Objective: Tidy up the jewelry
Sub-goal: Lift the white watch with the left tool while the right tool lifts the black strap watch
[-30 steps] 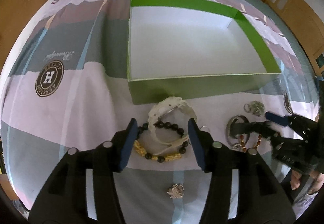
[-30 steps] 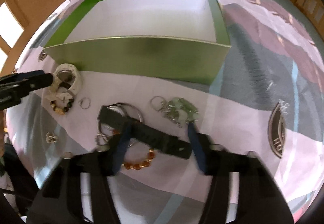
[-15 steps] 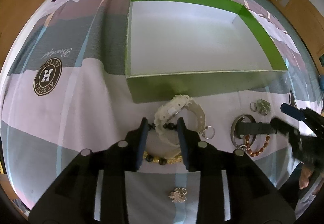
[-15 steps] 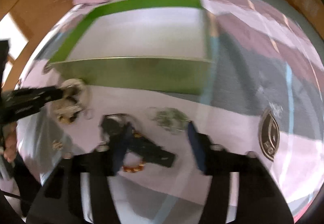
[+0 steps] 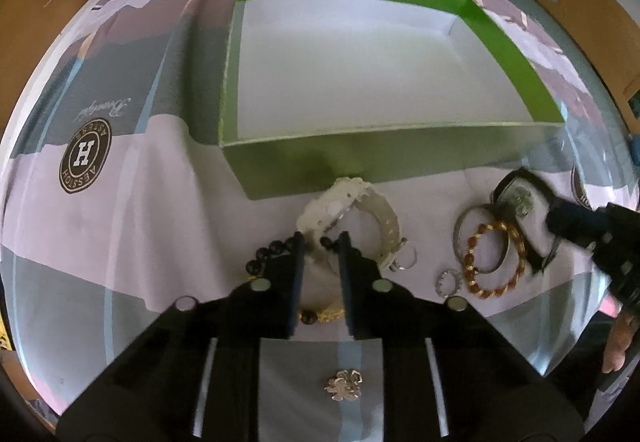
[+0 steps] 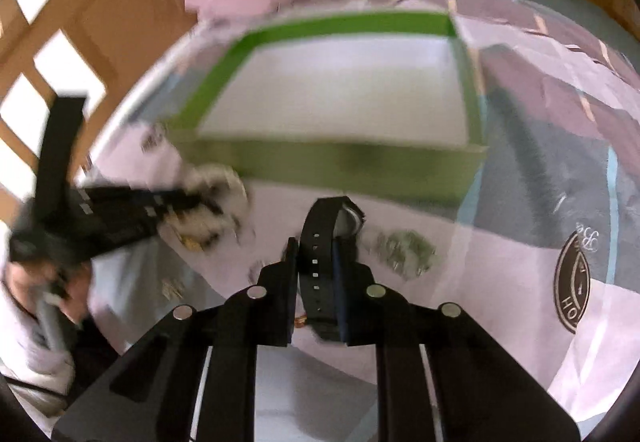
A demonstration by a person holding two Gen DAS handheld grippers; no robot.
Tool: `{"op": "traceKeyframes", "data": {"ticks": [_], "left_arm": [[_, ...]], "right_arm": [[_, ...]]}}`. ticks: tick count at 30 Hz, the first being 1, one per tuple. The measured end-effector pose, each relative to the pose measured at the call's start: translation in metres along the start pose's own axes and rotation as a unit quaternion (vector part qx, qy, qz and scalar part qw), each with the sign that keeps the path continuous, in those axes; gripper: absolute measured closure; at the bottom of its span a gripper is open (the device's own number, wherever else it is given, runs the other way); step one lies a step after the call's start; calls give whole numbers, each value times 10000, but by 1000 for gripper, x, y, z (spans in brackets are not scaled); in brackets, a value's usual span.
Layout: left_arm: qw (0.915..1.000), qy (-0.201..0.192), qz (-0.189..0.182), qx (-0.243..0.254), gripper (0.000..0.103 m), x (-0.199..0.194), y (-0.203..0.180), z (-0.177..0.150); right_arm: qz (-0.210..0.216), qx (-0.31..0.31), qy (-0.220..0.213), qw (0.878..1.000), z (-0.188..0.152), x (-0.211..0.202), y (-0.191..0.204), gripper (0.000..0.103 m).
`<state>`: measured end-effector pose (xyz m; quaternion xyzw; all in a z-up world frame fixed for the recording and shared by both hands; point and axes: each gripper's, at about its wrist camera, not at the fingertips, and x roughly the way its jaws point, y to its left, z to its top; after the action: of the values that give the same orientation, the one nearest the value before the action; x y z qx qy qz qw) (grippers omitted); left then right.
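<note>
Between the right claw (image 6: 314, 248) fingers, black watch (image 6: 320, 262) strap runs lengthwise toward the box (image 6: 340, 166) (left claw (image 5: 322, 242) nips the white watch (image 5: 348, 210)).

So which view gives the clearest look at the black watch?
The right wrist view: the black watch fills the centre, its strap with holes clamped in the right claw. The left wrist view shows the black watch only at its right edge, blurred and partly hidden by the right claw.
</note>
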<state>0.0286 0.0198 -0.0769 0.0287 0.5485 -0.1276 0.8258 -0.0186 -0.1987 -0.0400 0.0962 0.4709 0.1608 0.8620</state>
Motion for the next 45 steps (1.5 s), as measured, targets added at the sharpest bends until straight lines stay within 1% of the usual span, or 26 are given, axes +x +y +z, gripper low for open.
{"op": "traceKeyframes", "data": {"ticks": [1, 2, 3, 4, 6, 8, 9, 10, 11, 12, 13, 14, 15, 22, 23, 24, 26, 27, 28, 29, 30, 36, 38, 40, 43, 45], "left_arm": [[10000, -42, -40, -23, 90, -1, 0, 1], [9999, -100, -137, -33, 90, -4, 0, 4], [9996, -141, -226, -32, 90, -8, 0, 4], [9992, -194, -338, -29, 90, -12, 0, 5], [9992, -248, -322, -28, 90, -15, 0, 6], [9995, -245, -198, -82, 88, -14, 4, 6], [9996, -211, -165, -128, 82, -11, 7, 7], [9996, -168, -141, -180, 80, -8, 8, 8], [9995, -124, -121, -255, 76, -5, 11, 9], [9994, -97, -117, -304, 70, -2, 13, 9], [9994, -84, -118, -322, 67, -1, 14, 9], [9994, -64, -114, -329, 63, 2, 14, 10], [9994, -50, -107, -319, 62, 4, 14, 9], [9999, 88, -1, -85, 61, 22, -4, 6], [9999, 107, 13, -35, 64, 25, -6, 5], [9999, 83, 90, 16, 70, 26, -7, 5], [9995, 33, 291, 128, 80, 27, -10, 5], [9996, 47, 262, 120, 80, 27, -10, 5], [9997, 56, 210, 64, 80, 26, -8, 5], [9998, 73, 157, 24, 81, 25, -7, 6], [9999, 79, 131, 26, 82, 25, -6, 6], [10000, -44, 40, 71, 82, 12, -5, 6], [9999, -12, 64, 84, 81, 15, -6, 6], [9999, 66, 91, 83, 81, 20, -6, 5], [9998, 90, 160, 81, 79, 25, -6, 5], [9999, 100, 102, 97, 70, 25, -8, 5]], "right_arm": [[222, 121, -195, 9995, 2, -8, -6, 87], [562, 265, -318, 9976, 4, -13, -10, 88], [800, 360, -365, 9955, 5, -16, -12, 90], [692, 325, -289, 9967, 6, -16, -12, 90], [-55, 182, -164, 9997, 5, -7, -11, 90], [-301, 318, 13, 9990, 3, -1, -19, 90], [-399, 361, 49, 9985, 3, 1, -21, 84], [-531, 371, 67, 9979, 2, 1, -23, 74], [-608, 332, 57, 9976, 0, -1, -24, 68], [-667, 289, 45, 9973, -3, -3, -24, 58], [-694, 255, 54, 9972, -5, -2, -22, 51], [-702, 210, 80, 9973, -5, -1, -20, 49], [-733, 161, 138, 9971, -6, 3, -18, 47], [-910, -113, 519, 9944, -11, 31, -5, 47], [-939, -151, 555, 9939, -12, 35, -4, 47], [-955, -171, 582, 9936, -12, 37, -3, 47], [-886, -130, 602, 9942, -13, 40, -4, 48], [-712, -73, 616, 9955, -13, 40, -5, 67], [-628, -56, 642, 9959, -13, 40, -4, 91], [-695, -95, 670, 9953, -13, 39, -4, 101], [-780, -144, 666, 9946, -14, 39, -3, 103], [-811, 20, 549, 9952, -12, 31, -11, 103], [-719, 141, 640, 9953, -13, 35, -13, 95], [-727, 141, 696, 9948, -14, 39, -10, 68], [-742, 21, 775, 9942, -15, 45, -4, 67], [-768, 27, 891, 9931, -17, 51, -4, 67]]}}
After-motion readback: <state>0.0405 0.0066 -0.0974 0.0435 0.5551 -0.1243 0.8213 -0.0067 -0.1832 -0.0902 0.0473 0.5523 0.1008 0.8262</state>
